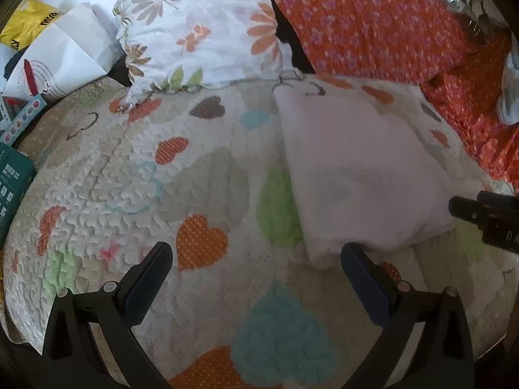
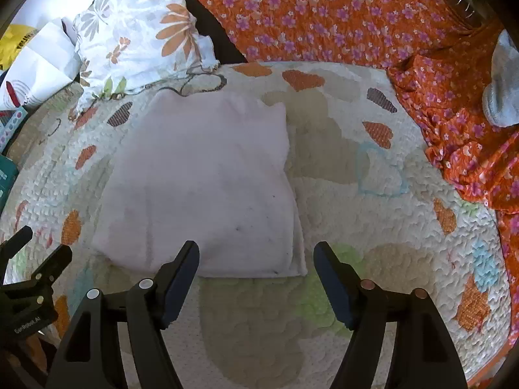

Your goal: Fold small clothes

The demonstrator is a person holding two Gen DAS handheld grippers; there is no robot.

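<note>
We see a soft pale pink cloth (image 2: 201,188) lying folded flat on a bumpy quilt (image 2: 356,214). The cloth looks fuzzy and has a roughly square shape, with a neat layered edge at its near corner. The quilt is puffy and stitched all over, with hearts in orange, green, blue and brown.

Our right tool (image 2: 256,259) hangs just above the near edge of the pink cloth. Its two black fingers stand wide apart and nothing is between them. The left finger sits over the cloth's edge, and the right finger is over bare quilt.

Our left tool (image 1: 256,259) is also spread wide and holds nothing. Its right finger is right at the near corner of the cloth, and we cannot tell if it touches. Its left finger is over the quilt.

Behind the quilt lies a white pillow with leaf and flower prints (image 2: 136,39). Beside it is a crinkly orange fabric with small purple flowers (image 2: 324,16). A grey sock (image 2: 502,97) rests on the orange fabric at the right.
</note>
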